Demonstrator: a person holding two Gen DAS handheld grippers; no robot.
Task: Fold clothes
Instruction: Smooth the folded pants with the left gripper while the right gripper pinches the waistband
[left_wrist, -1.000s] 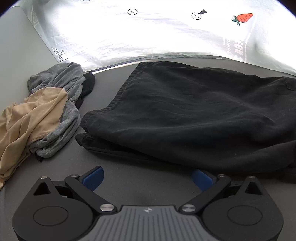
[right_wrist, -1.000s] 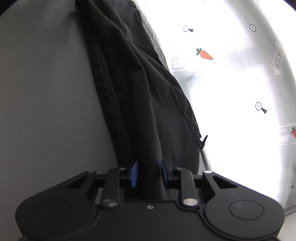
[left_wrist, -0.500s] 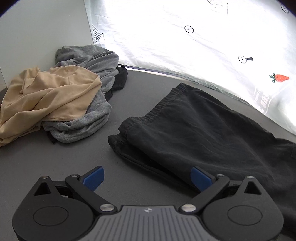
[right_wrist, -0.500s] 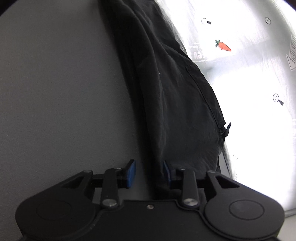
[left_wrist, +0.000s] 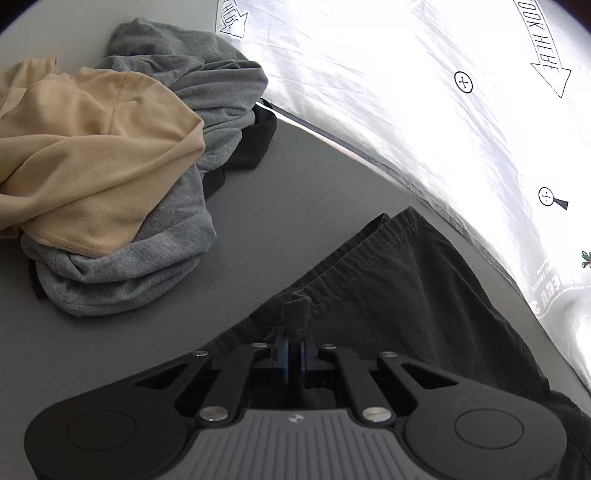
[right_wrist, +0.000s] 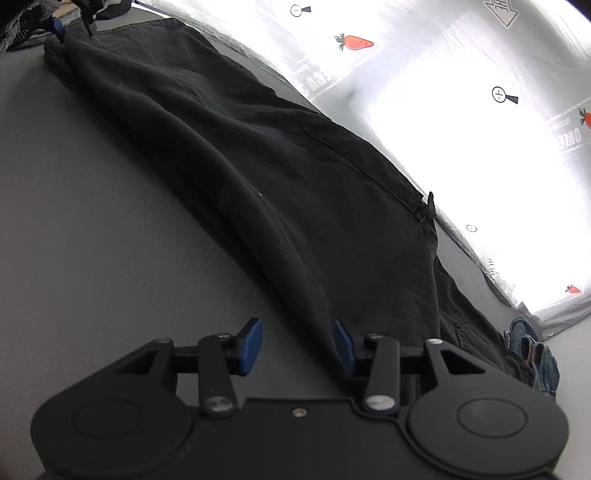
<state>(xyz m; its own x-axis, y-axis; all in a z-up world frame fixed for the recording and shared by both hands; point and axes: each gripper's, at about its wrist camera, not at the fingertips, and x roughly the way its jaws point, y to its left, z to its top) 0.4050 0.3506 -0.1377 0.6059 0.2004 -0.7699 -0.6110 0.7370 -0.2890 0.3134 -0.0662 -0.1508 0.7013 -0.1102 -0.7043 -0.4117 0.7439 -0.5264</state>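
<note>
Both grippers changed: left gripper (left_wrist: 294, 356) now pinches the black trousers (right_wrist: 280, 177); right gripper (right_wrist: 298, 345) is opening, seemingly off the cloth ahead.

Black hand-held gripper (left_wrist: 293, 352), blue pads (right_wrist: 251, 341), silver screws, ribbed grey housing

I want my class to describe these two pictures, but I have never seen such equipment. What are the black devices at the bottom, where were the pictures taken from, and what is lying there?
Each picture comes from a camera on a hand-held two-finger gripper, looking along its blue-padded fingers. A person holds one in each hand to fold clothes. The left gripper is shut on a fold of the black trousers, which lie stretched over the grey table. The right gripper is opening, with nothing pinched. A pile of grey and beige clothes waits nearby.
</note>
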